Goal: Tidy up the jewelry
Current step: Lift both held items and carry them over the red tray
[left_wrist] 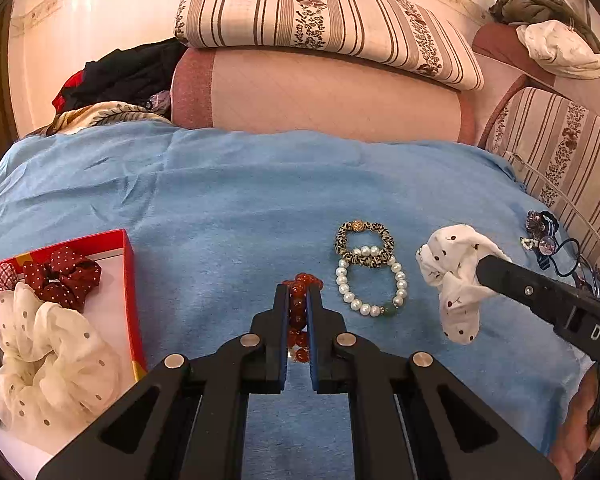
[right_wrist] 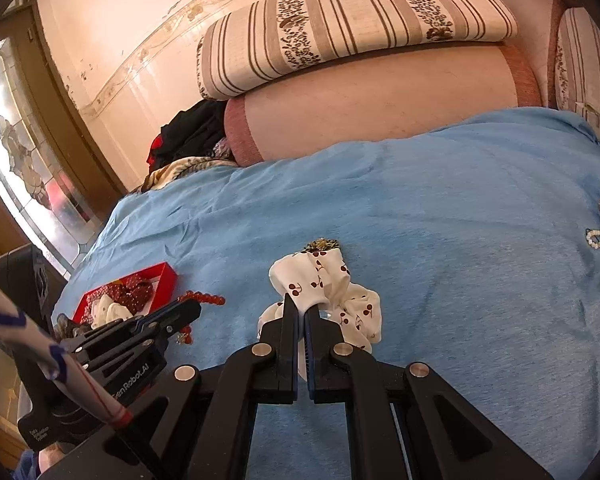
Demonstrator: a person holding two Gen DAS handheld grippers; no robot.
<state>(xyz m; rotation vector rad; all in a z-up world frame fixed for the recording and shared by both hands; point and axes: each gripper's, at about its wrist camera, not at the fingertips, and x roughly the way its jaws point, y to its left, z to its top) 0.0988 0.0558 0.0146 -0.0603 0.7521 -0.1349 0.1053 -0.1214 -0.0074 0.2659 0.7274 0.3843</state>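
Both tools loaded: left tool (left_wrist: 298,320) clamped on red bead bracelet (left_wrist: 300,292), right tool (right_wrist: 302,320) pinching cherry-print scrunchie (right_wrist: 324,288), both over the blue bed cover (left_wrist: 220,200).
Risk: the round beads look liable to slip from the narrow grip. Count: 3 bracelets, 1 red box (left_wrist: 130,280), 3 scrunchies visible inside.

left gripper (left_wrist: 298,294) clamped, right gripper (right_wrist: 302,312) clamped

A blue blanket (left_wrist: 228,200) bears a red tray (left_wrist: 130,280), pearl bracelet (left_wrist: 370,286) and leopard bracelet (left_wrist: 364,242).
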